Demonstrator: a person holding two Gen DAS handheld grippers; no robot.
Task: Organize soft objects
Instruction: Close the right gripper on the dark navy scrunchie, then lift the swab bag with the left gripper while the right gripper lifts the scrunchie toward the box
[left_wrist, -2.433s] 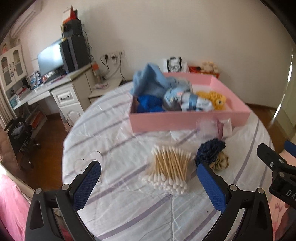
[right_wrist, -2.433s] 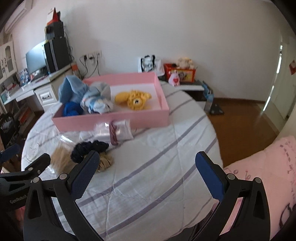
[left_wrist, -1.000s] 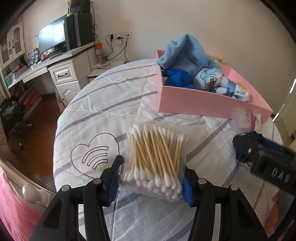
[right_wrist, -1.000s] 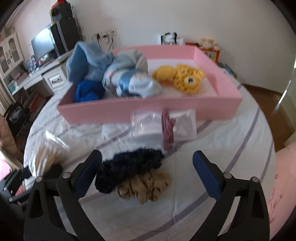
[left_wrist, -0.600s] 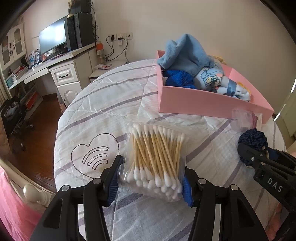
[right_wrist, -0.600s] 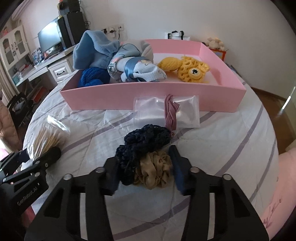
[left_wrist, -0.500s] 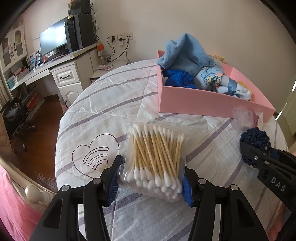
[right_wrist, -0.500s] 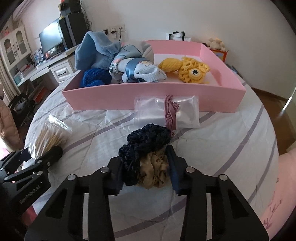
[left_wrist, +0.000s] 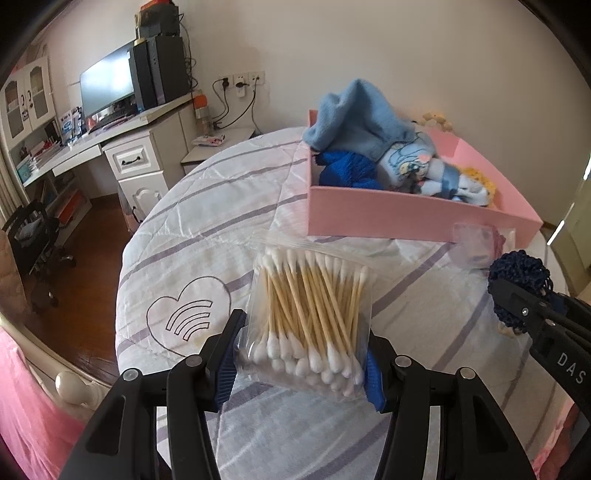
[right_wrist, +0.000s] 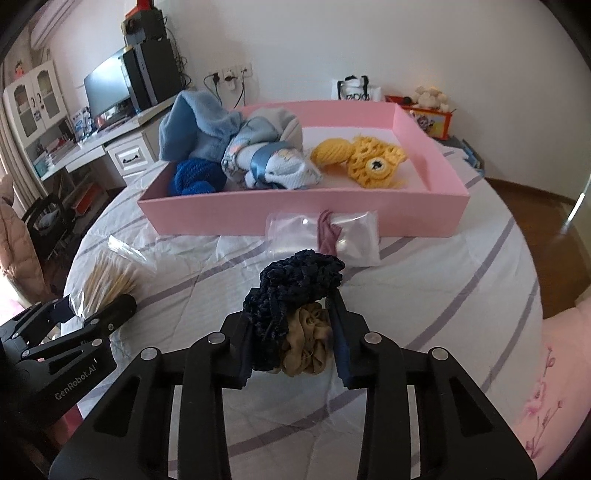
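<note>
Right wrist view: right gripper (right_wrist: 293, 341) jaws, just closing, now clamping navy scrunchie (right_wrist: 295, 282) and tan scrunchie (right_wrist: 304, 349) together, lifting off quilt (right_wrist: 424, 295). Left gripper (left_wrist: 301, 363) gripping bag of cotton swabs (left_wrist: 308, 310) near bed edge. Advice: keeping squeeze steady, raising both bundles clear of clear pouch (right_wrist: 325, 236), carrying over front wall of pink box (right_wrist: 295, 216), releasing in bare space beside yellow crochet toy (right_wrist: 364, 160).

A plain pale wall (left_wrist: 369, 55) rises at the far side. At far left, a white desk (left_wrist: 122, 147) carries a monitor (left_wrist: 107, 86) above a brown wooden floor (left_wrist: 85, 236).
</note>
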